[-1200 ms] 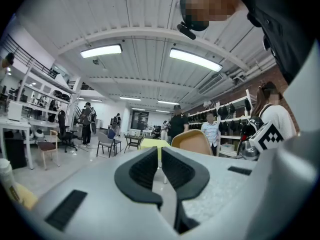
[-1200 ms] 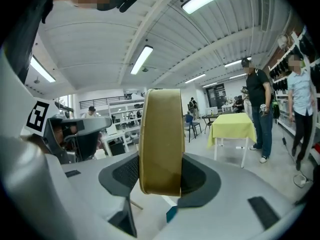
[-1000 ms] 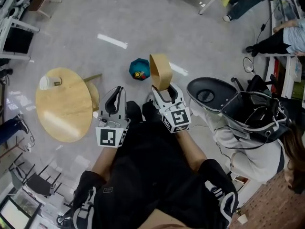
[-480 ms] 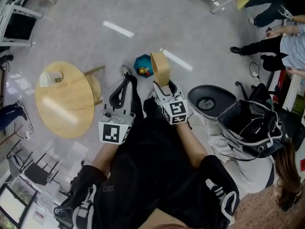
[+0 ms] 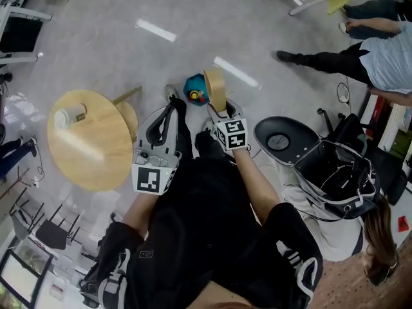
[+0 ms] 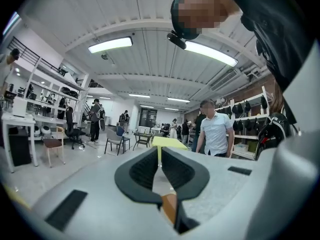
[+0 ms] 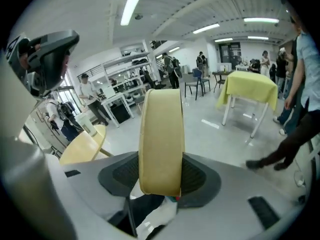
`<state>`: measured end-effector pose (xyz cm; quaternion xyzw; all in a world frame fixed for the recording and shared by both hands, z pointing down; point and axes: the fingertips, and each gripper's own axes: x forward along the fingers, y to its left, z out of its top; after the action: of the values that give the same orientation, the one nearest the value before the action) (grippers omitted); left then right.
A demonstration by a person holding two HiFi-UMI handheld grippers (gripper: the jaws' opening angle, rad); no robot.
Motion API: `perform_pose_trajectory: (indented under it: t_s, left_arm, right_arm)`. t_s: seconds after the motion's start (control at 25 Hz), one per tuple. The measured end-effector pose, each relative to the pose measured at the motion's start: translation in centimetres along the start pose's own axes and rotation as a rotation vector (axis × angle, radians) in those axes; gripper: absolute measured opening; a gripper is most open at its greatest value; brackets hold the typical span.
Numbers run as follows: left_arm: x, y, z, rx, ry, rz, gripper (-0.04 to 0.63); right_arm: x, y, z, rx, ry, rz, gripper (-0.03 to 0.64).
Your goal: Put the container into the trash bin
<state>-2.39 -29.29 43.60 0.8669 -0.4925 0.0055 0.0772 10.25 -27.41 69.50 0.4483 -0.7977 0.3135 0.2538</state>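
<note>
Two jaws of the right gripper (image 5: 219, 112) clamp the tan container (image 5: 215, 87) edge-on (likely so it drops cleanly); the open trash bin (image 5: 335, 172) stands well right. The left gripper (image 5: 170, 108) is closed, empty.

No word, number or brand can be read in any view. The nearest things to signs are the black-and-white square marker patterns on the white cubes of the two hand-held tools. In the head view one sits on the left tool's cube (image 5: 147, 179) at about 7 o'clock from centre, and one on the right tool's cube (image 5: 232, 134) at about 2 o'clock. Both show only blocks, no letters. The white paper cup (image 5: 67, 116) lying on the round wooden desk (image 5: 96, 156) at 9 o'clock has a brownish band too small to read, as is the pale logo on the person's black trousers (image 5: 147, 256) at 6 o'clock
</note>
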Motion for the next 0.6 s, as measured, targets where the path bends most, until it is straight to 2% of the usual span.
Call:
perform_pose_trajectory:
  t_s: [0.16,0.28,0.6]
  left_arm:
    - [0.4,1.9,-0.2,-0.020,0.007,0.025,0.029]
    - [0.9,2.9,-0.8,0.018,0.034,0.025,0.029]
    - [1.2,4.0,-1.5,0.009,0.067,0.025,0.029]
  right_arm:
    - [3.4,-0.7,-2.6,0.110,0.143,0.018,0.230]
    - [5.3,-1.0,-4.0,0.173,0.218,0.028,0.230]
    - [7.5,-0.7,-4.9,0.314,0.301,0.031,0.230]
